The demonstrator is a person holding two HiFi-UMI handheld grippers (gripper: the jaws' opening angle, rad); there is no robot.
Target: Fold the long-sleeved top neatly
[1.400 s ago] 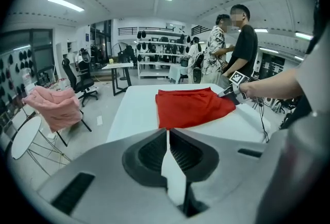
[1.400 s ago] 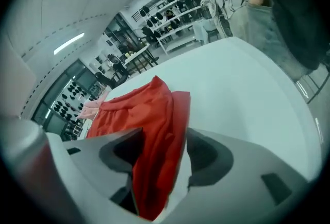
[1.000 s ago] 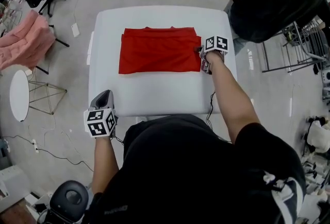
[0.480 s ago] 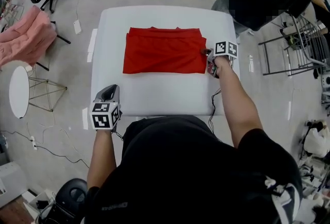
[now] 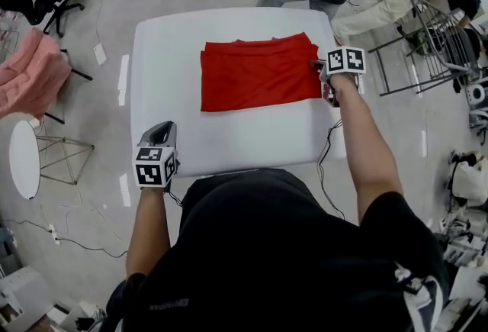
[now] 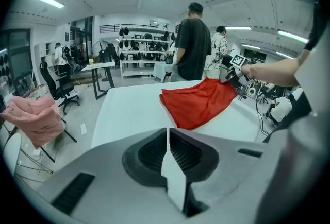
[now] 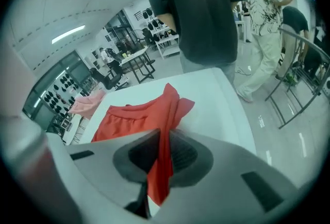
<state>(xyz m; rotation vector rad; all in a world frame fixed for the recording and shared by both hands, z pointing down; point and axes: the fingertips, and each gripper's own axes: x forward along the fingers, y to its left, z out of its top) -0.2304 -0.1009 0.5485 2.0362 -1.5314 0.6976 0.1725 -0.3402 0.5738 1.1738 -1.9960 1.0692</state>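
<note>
Right gripper [image 7: 161, 138] pinches the red top [image 5: 259, 71] at its right end, over the white table [image 5: 229, 143].
Top lies folded in a rectangle on the table's far half, w/ the right end pulled up in a peak. Right jaws have just closed on that end, cloth hanging between them. Left gripper [image 6: 168, 138] hovers at the table's near-left edge, well apart from the top, jaws pressed together. Person in dark shirt [image 6: 193, 42] stands beyond the table.

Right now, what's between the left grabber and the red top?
Just bare white table. In the head view, nothing lies between the left gripper and the red top; the left gripper view shows the same.
</note>
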